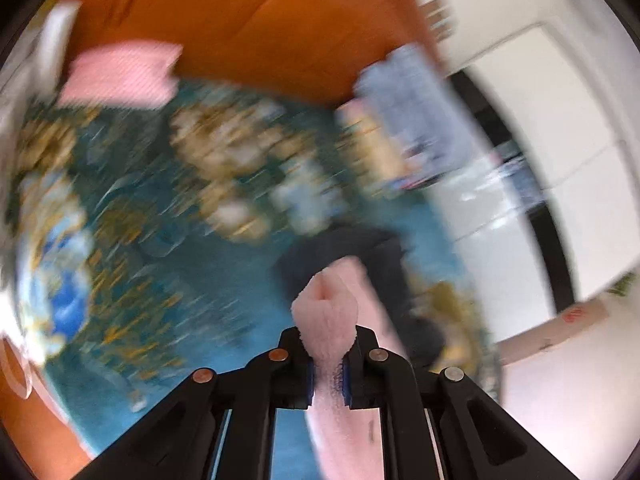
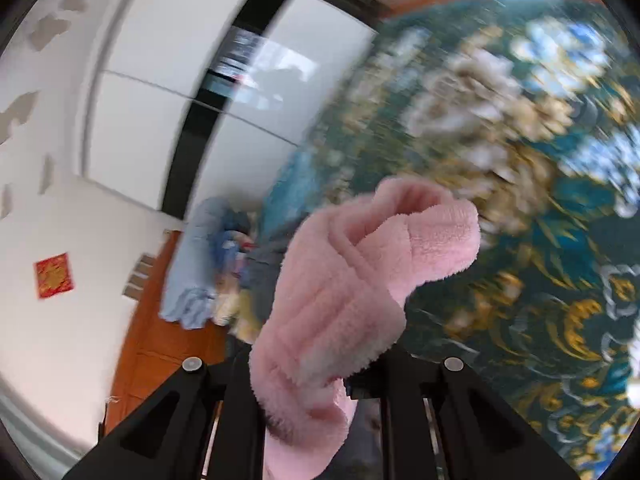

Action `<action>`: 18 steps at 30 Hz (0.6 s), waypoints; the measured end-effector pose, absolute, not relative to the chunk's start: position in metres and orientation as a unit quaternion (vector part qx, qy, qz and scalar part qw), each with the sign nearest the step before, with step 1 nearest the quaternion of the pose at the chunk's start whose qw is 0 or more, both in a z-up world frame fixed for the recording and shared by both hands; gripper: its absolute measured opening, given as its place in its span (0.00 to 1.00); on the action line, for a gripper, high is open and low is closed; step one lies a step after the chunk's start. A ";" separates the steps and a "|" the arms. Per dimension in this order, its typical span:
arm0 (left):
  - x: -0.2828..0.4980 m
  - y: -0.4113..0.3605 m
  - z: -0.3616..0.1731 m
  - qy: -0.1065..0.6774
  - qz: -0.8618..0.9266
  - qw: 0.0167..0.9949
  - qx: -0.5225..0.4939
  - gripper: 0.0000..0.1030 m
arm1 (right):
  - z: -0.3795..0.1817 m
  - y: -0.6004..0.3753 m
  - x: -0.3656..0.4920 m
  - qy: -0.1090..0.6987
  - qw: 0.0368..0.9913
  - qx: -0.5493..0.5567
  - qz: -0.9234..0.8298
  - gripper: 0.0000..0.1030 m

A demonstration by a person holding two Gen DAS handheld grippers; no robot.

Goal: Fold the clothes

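A fluffy pink garment (image 1: 332,312) is pinched between the pads of my left gripper (image 1: 328,360), held above a teal floral bedspread (image 1: 160,240); both views are motion-blurred. In the right wrist view the same pink fleece (image 2: 360,272) bunches over my right gripper (image 2: 304,380), which is shut on it; its fingertips are mostly hidden by the cloth. A dark garment (image 1: 360,248) lies on the bedspread just beyond the left gripper.
A folded pink cloth (image 1: 120,76) lies at the bedspread's far edge. A pile of light blue and mixed clothes (image 1: 416,120) sits at the bed's edge, also in the right view (image 2: 200,264). Orange wood floor (image 1: 260,20) and white wardrobe doors (image 2: 168,100) surround the bed.
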State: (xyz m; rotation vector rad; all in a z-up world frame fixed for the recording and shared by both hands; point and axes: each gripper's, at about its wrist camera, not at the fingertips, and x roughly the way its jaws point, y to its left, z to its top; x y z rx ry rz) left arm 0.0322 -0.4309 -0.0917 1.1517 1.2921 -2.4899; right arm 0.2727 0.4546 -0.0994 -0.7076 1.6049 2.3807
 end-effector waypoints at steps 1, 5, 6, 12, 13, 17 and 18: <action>0.032 -0.434 -0.116 0.435 -0.803 0.076 0.400 0.10 | -0.118 0.458 0.276 0.550 0.110 -0.254 0.788 0.14; 0.039 -0.435 -0.182 0.464 -0.753 0.142 0.445 0.09 | -0.189 0.463 0.287 0.590 0.169 -0.301 0.729 0.14; 0.043 -0.434 -0.191 0.470 -0.744 0.154 0.449 0.09 | -0.198 0.463 0.290 0.599 0.177 -0.299 0.721 0.14; 0.040 -0.433 -0.182 0.458 -0.747 0.164 0.453 0.09 | -0.199 0.465 0.293 0.595 0.175 -0.306 0.722 0.18; 0.038 -0.429 -0.175 0.450 -0.753 0.160 0.452 0.10 | -0.198 0.464 0.293 0.592 0.175 -0.310 0.723 0.19; 0.027 -0.401 -0.139 0.409 -0.786 0.131 0.444 0.10 | -0.196 0.463 0.296 0.586 0.178 -0.313 0.726 0.41; 0.024 -0.386 -0.126 0.395 -0.797 0.115 0.442 0.10 | -0.194 0.464 0.298 0.586 0.180 -0.312 0.726 0.50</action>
